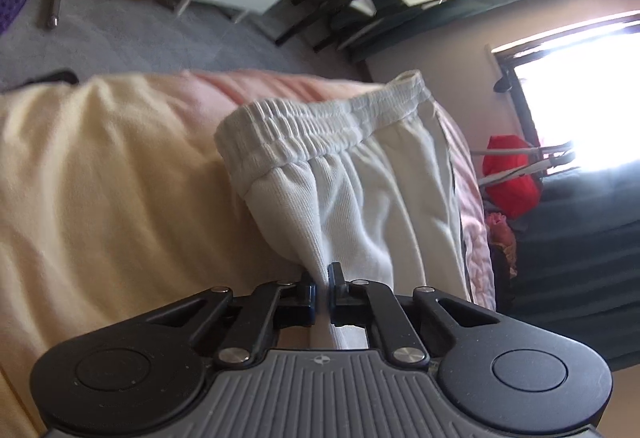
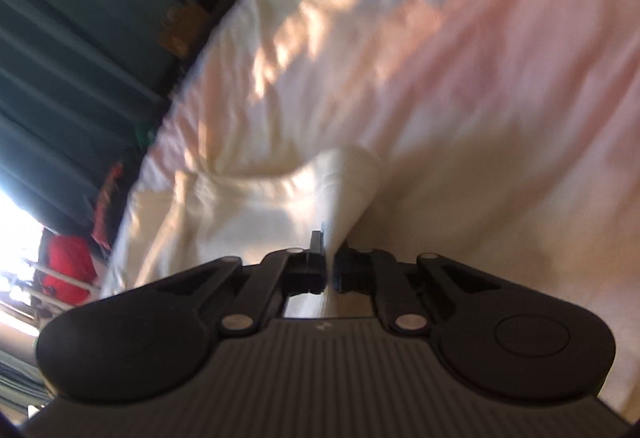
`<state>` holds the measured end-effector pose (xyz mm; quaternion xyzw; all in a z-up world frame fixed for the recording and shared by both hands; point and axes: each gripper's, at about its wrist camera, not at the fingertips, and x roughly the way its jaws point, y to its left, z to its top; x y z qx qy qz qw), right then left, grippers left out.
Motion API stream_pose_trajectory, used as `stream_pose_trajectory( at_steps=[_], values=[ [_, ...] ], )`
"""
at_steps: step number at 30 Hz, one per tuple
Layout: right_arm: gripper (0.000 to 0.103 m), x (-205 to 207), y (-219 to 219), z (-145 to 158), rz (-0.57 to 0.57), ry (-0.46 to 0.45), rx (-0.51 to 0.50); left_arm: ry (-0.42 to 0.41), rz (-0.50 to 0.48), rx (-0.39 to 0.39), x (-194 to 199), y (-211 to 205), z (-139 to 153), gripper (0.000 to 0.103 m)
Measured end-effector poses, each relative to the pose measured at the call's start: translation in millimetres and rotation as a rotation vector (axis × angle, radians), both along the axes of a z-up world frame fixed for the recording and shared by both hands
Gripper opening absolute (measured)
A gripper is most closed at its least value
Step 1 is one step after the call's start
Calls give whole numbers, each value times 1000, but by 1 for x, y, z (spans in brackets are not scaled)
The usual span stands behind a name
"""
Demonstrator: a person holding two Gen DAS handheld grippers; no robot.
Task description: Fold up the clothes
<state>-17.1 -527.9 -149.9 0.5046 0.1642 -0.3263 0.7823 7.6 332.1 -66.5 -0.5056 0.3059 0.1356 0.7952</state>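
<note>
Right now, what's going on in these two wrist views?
A person is working a pair of white pants with two handheld grippers over a bed with a pink and cream cover. The left gripper is shut on a pinch of fabric below the elastic waistband, which stands lifted off the cover. The right gripper is shut on another fold of the same white cloth; that view is motion-blurred. No finished fold is visible yet.

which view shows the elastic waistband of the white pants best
The left wrist view. The elastic waistband runs sharp across the middle, its gathers clear, above where the left tongs pinch the white pants. The right wrist view is blurred: the right tongs grip white fabric ending in a ribbed edge, no waistband.
</note>
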Motion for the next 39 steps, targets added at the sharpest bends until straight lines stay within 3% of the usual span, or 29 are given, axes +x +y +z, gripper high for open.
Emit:
stream_pose_trajectory(
  at_steps=[2,5,12,15,17,21,22,23,24,25,26,27,31,33,34,36,39],
  values=[
    [6,-6,7,14,-5,-35,-59,-23,23,57,-7,-4,11,3],
    [6,-11,21,32,-28,15,-139,-44,63,111,-20,-5,21,3],
    [7,-21,29,45,-101,52,-175,16,62,76,-21,0,14,4],
    [13,-23,32,49,-122,57,-197,41,62,79,-21,1,12,6],
    [22,-25,33,51,-136,61,-211,50,65,70,-21,3,9,9],
    [70,-27,37,56,-163,68,-239,63,65,49,-20,4,4,13],
    [79,-28,38,58,-170,70,-247,67,63,50,-19,4,4,14],
    [80,-29,39,59,-177,72,-254,73,60,53,-18,3,4,15],
    [80,-29,40,60,-180,73,-261,80,59,54,-17,2,3,16],
    [80,-15,46,63,-109,56,-277,87,57,56,-16,1,2,25],
    [80,0,52,65,-37,38,-292,97,55,57,-15,0,2,40],
    [80,14,58,67,34,21,-305,105,51,59,-13,0,1,46],
    [79,90,67,49,281,-28,-163,132,37,64,-6,-4,-3,48],
    [79,119,67,36,311,-80,-90,141,26,65,-3,-5,-6,48],
    [72,132,65,29,321,-117,-51,146,18,69,-1,-5,-8,48],
    [69,154,59,16,337,-141,-21,158,8,75,3,-4,-11,48],
    [59,177,46,-5,313,-123,10,159,7,113,8,-6,-9,48]
  ],
)
